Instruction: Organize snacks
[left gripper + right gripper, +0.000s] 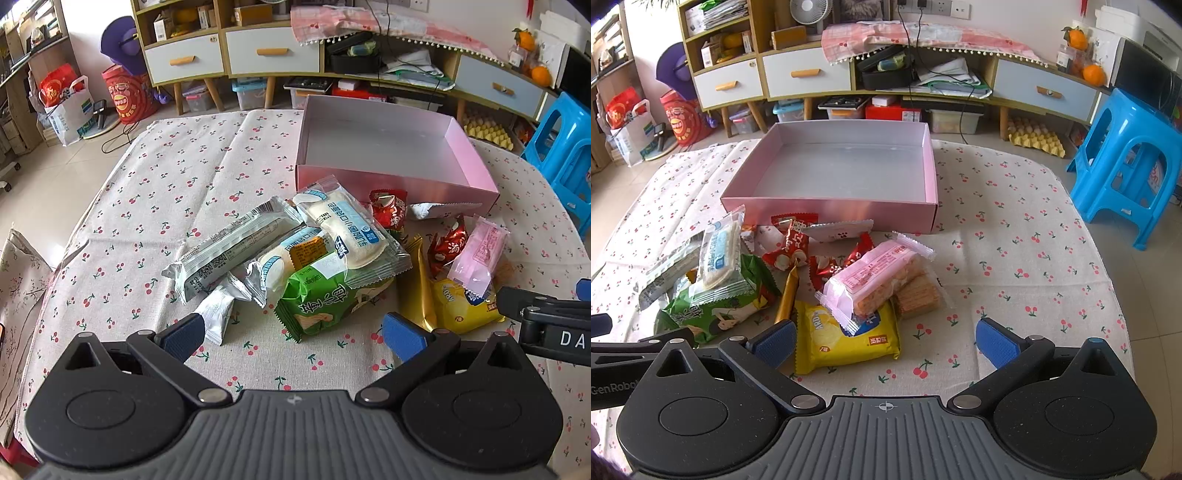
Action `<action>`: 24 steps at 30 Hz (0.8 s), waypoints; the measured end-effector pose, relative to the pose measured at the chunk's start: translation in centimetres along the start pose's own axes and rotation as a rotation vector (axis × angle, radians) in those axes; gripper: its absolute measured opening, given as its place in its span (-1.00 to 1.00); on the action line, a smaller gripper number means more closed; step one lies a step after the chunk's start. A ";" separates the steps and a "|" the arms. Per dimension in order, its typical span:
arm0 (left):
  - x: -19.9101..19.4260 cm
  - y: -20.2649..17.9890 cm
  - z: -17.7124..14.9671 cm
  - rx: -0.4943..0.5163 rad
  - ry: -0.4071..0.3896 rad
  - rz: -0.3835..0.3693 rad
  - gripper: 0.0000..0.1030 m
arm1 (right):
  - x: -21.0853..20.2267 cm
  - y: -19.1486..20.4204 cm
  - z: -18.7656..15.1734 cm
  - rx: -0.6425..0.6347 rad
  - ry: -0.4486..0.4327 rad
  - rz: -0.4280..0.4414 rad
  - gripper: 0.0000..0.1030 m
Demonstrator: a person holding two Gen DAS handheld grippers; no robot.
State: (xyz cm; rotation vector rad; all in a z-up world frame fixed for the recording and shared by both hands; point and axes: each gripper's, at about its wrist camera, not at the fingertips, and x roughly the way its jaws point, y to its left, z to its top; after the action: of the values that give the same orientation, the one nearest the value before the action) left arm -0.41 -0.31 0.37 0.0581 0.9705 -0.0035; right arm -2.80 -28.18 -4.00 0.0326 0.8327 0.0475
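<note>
Snacks (325, 254) piled on cloth (155, 192) just ahead of both grippers, pink box (831, 206) beyond them, left gripper (293, 330) and right gripper (885, 341) both spread wide, holding nothing.

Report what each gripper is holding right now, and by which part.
Nothing is held. The left gripper and right gripper are both open, hovering before the snack pile, with the pink box empty.
</note>
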 end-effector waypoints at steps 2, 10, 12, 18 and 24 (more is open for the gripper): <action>0.0 0.0 0.0 0.001 0.000 0.000 1.00 | 0.0 0.0 0.0 0.000 -0.001 -0.001 1.00; 0.0 0.0 0.0 0.000 -0.001 0.000 1.00 | 0.0 0.0 0.0 0.000 -0.001 -0.001 1.00; 0.0 0.0 0.0 0.000 0.000 0.000 1.00 | 0.0 0.0 0.0 0.000 -0.001 -0.001 1.00; 0.0 0.0 0.0 0.003 -0.002 0.000 1.00 | 0.0 0.0 0.0 0.001 -0.003 -0.003 1.00; -0.1 0.2 0.5 -0.007 -0.006 -0.009 0.99 | -0.4 -0.4 0.5 0.004 -0.013 -0.007 1.00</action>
State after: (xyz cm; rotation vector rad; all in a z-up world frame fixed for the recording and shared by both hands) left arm -0.09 -0.09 0.75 0.0470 0.9644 -0.0082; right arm -2.62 -28.62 -3.39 0.0333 0.8195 0.0389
